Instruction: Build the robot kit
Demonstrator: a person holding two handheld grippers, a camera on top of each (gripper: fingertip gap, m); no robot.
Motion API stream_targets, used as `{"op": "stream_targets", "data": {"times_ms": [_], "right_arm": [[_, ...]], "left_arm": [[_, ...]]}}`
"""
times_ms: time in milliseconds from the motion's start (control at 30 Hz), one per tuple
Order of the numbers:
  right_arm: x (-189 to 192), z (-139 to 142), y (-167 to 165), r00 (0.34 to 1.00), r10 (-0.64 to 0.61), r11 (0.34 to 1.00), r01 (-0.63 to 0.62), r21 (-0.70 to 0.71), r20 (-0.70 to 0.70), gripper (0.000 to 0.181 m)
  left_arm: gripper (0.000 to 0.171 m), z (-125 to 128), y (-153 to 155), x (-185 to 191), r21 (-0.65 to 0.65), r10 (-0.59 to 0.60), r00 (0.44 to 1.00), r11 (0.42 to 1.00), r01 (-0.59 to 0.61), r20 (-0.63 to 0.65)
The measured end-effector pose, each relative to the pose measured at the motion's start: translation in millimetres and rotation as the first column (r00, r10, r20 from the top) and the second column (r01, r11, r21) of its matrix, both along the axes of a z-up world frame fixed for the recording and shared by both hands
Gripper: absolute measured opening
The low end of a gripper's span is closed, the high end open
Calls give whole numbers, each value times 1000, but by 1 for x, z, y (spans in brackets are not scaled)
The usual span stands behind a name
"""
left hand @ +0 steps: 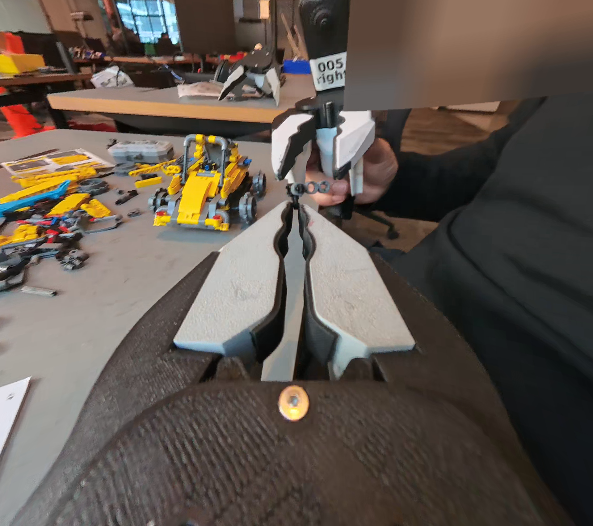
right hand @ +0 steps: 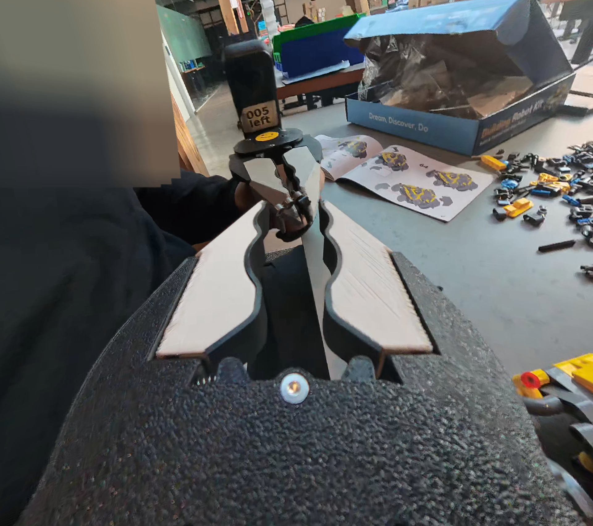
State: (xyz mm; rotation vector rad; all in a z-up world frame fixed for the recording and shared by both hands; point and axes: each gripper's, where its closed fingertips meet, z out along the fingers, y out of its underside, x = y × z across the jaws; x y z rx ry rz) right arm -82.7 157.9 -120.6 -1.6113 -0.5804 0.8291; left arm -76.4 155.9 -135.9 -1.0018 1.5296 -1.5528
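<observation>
Yellow toy car (left hand: 205, 189), loose bricks (left hand: 48, 215), open box (right hand: 465, 74)

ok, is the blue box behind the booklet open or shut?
Open: the blue box's lid is flipped up and back, showing crumpled plastic bags inside.

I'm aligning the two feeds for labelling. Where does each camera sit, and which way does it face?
Left wrist view: on the left gripper, looking along its fingers at the right gripper and the yellow car on the table; a hand and dark sleeve show.
Right wrist view: on the right gripper, facing the left gripper, the booklet and blue box; dark clothing shows.
Shared: the small grey part pinched by the left gripper, both grippers, the table.
</observation>
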Motion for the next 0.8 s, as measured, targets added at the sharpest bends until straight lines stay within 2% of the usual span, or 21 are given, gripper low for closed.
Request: {"op": "stream_targets", "data": {"times_ms": [133,433,800], "right_arm": [[-10,5,-6,999,46,998,-47,46,12,36],[-15,14,-16,995,97,989,-99,114,19,34],[-23,13,-17,989,139,984,-144,102,59,9]], "left_arm": [[1,12,-11,-4,-72,-82,993,994,88,85],[1,25,-20,-14,-194,-200,967,954,228,156],[1,21,-30,-17,-189,-261,954,940,286,144]]}}
